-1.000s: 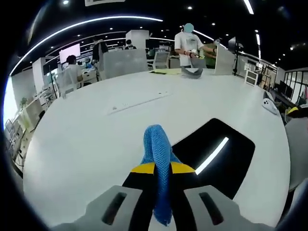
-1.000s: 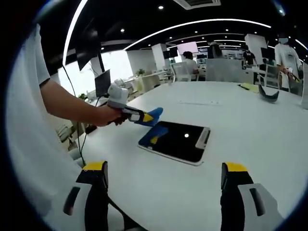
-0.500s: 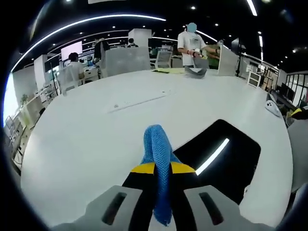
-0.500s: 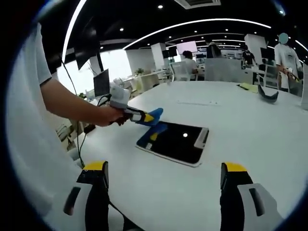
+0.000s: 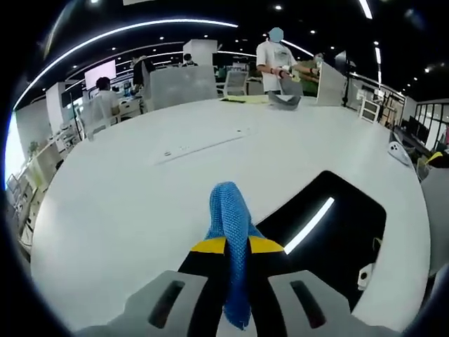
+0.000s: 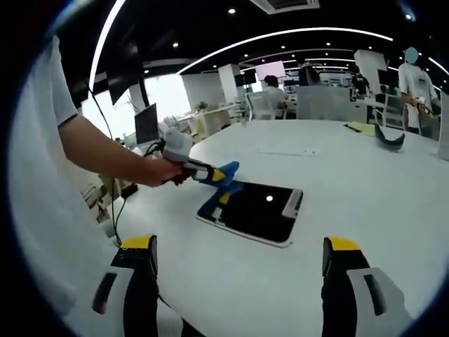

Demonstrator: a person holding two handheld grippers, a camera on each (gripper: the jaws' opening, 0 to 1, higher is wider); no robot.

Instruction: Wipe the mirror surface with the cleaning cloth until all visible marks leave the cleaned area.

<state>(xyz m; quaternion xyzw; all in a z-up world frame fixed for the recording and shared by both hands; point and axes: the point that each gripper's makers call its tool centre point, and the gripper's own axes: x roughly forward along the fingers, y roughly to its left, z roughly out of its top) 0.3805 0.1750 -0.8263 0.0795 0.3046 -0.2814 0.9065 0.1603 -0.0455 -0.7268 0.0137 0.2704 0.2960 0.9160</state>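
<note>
A flat rectangular mirror (image 6: pixel 254 210) lies on the white table (image 6: pixel 365 182), dark with a reflected ceiling light. In the left gripper view the mirror (image 5: pixel 330 228) sits just right of my left gripper (image 5: pixel 230 246), which is shut on a blue mesh cleaning cloth (image 5: pixel 230 214). The right gripper view has the left gripper (image 6: pixel 219 173) in a hand, holding the blue cloth (image 6: pixel 228 168) over the mirror's near-left corner. My right gripper (image 6: pixel 238 270) is open, well short of the mirror, with nothing between its jaws.
A person's arm and white shirt (image 6: pixel 42 182) take up the left of the right gripper view. A long white strip (image 5: pixel 203 144) lies on the table beyond the cloth. Dark objects (image 5: pixel 284 102) and a standing person (image 5: pixel 275 60) are at the far edge.
The left gripper with the cloth has edged toward the mirror, which now shows more fully in its view. The right gripper has stayed open and still.
</note>
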